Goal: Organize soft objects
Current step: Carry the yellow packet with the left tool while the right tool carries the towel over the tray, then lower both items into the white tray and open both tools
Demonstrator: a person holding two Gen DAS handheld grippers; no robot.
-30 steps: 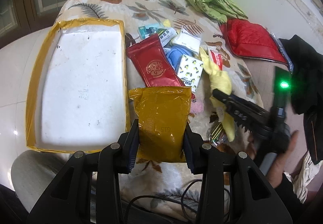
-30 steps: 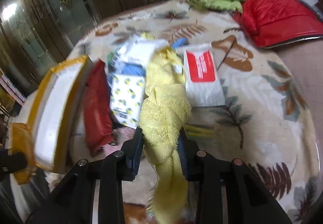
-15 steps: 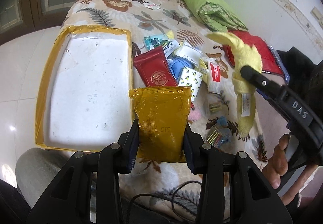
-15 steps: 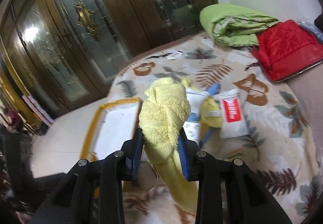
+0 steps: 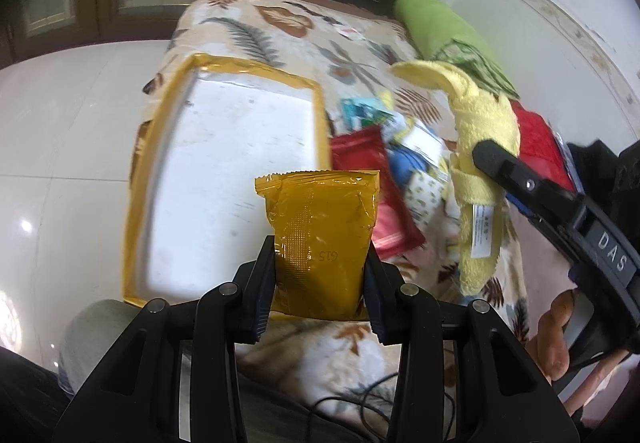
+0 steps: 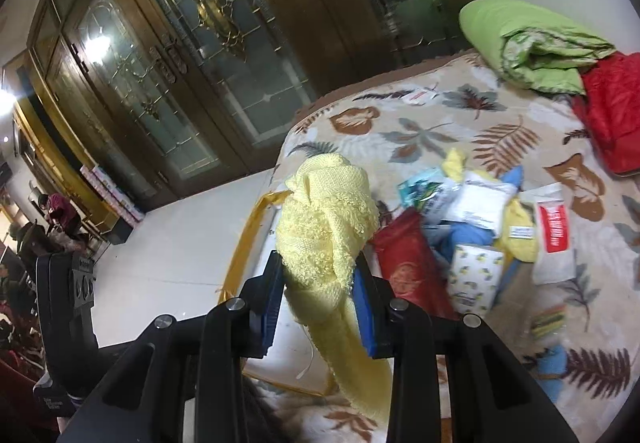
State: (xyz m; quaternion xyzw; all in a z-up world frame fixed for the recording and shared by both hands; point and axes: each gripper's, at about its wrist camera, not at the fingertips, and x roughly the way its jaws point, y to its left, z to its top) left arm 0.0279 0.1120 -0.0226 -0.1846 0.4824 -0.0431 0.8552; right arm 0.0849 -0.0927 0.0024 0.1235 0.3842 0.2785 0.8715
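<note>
Soft objects, status: none yet filed. Your white tray (image 5: 224, 179) with the yellow rim lies bare on the leaf-print blanket (image 5: 304, 31).

Left: your left gripper (image 5: 320, 275) is clamped on the gold pouch (image 5: 322, 239), held upright above the tray's near edge, long axis running away from you, sealed end farthest.

Centre: red pouch (image 6: 408, 263), lemon-print pack (image 6: 474, 275), white pack (image 6: 554, 231) and smaller items remain heaped just beside the tray; some are too blurred to name.

Right: your right gripper (image 6: 320, 291) is pinching the yellow towel (image 6: 326, 227) mid-length, lifted clear, bunched end up, tail hanging down.

Remaining, probably: both loads to place, then the heap.
</note>
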